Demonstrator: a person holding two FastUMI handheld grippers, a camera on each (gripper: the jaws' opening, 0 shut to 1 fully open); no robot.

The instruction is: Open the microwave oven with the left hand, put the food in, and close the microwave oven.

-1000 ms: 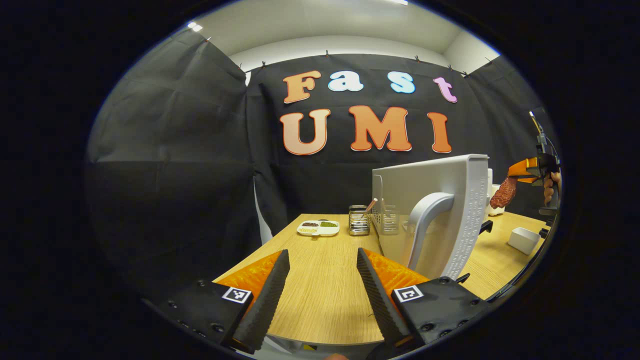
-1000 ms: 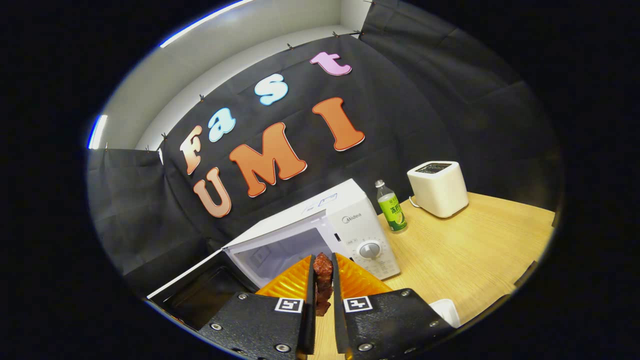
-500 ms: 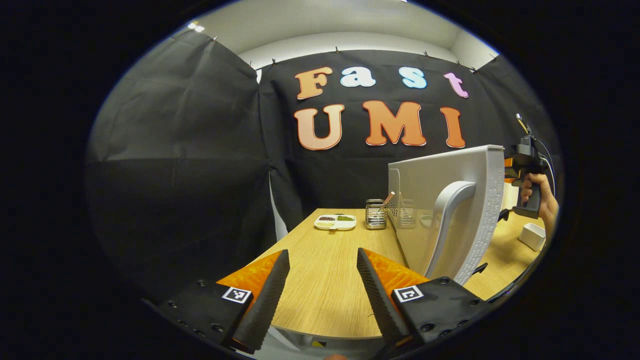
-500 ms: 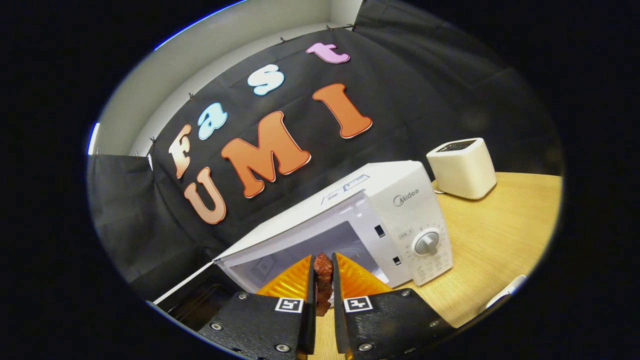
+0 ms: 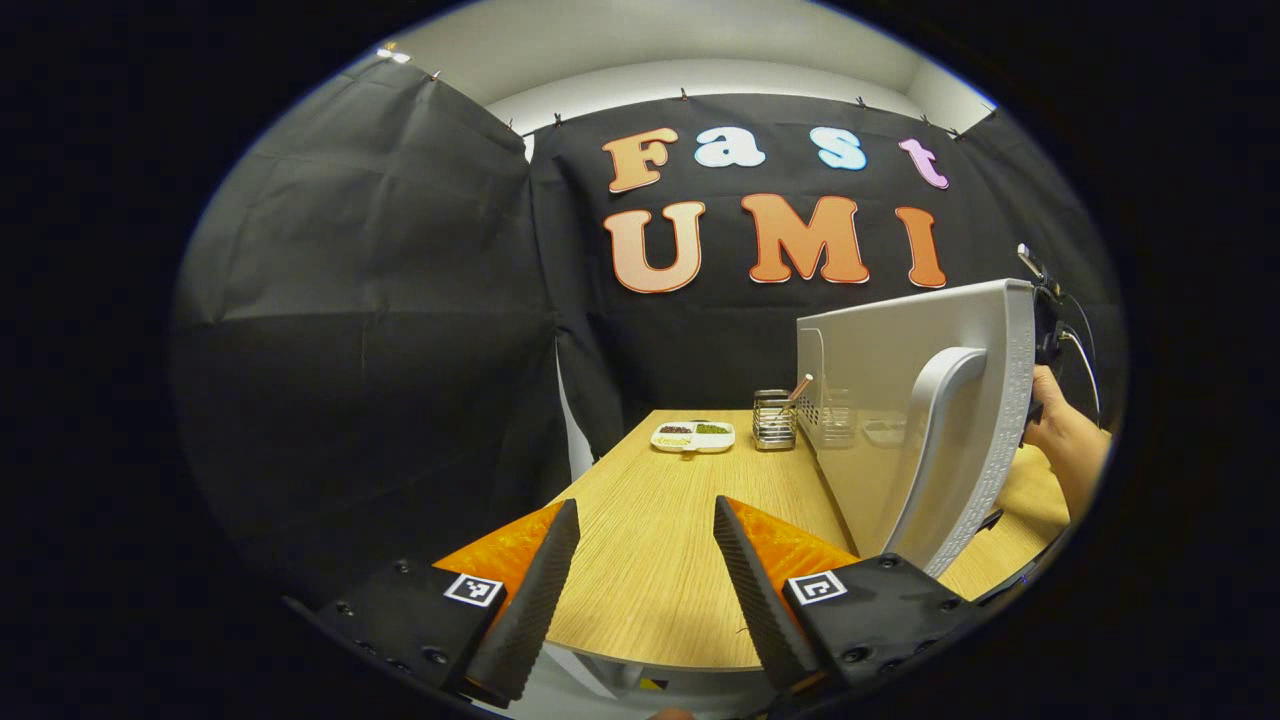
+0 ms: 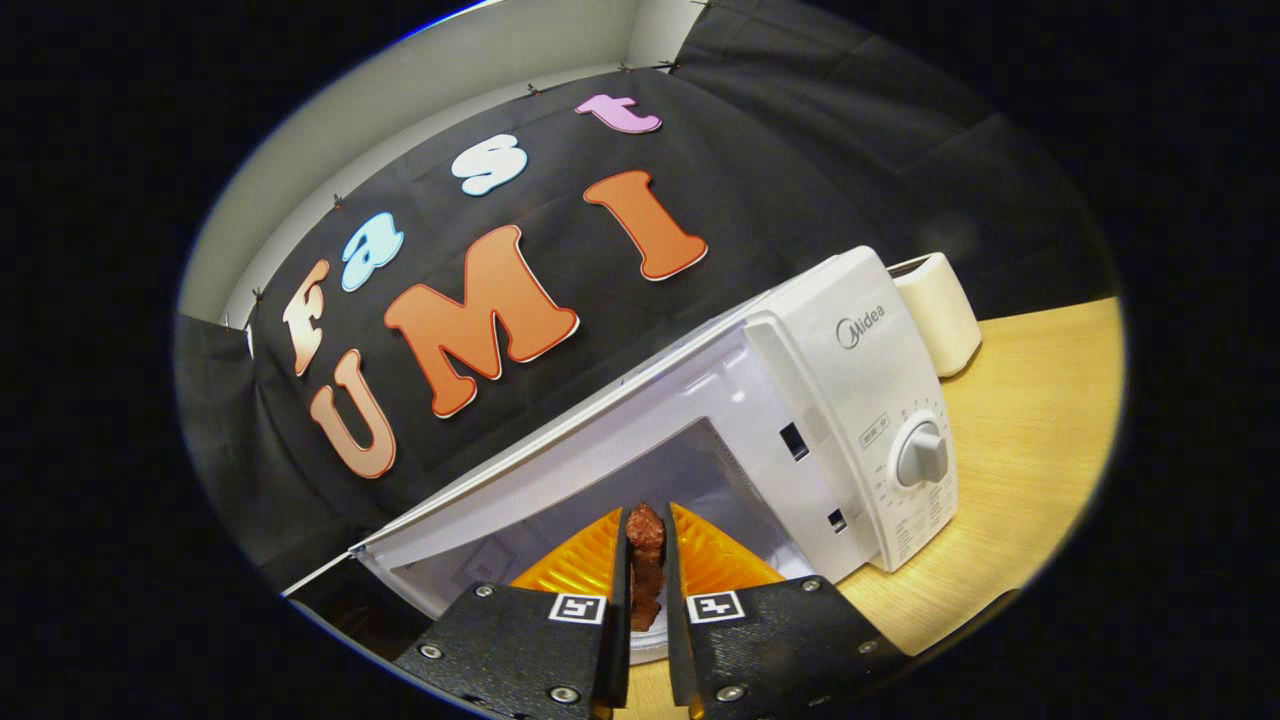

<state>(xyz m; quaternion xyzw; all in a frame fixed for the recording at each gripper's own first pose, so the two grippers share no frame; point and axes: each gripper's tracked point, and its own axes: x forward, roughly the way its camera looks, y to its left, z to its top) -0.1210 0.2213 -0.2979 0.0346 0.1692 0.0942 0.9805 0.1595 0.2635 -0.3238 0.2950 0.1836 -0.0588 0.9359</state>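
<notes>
Closer now: right gripper [image 6: 646, 610] carried up to microwave [image 6: 850, 400] mouth, cavity larger than half second ago. Both fingers clamped on reddish-brown food [image 6: 646, 560], piece upright at cavity threshold. Left gripper [image 5: 640, 590] spread wide, holding nothing, above table [image 5: 660, 560], just beside open door [image 5: 900, 420]. Hand [image 5: 1065, 445] visible past door edge.

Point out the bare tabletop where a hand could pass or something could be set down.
Bare wood runs from the left gripper to the divided dish and wire holder, bordered on one side by the open microwave door. More lies beside the microwave control panel, before the toaster. Crowded: the oven mouth, where the right gripper holds the meat.
</notes>
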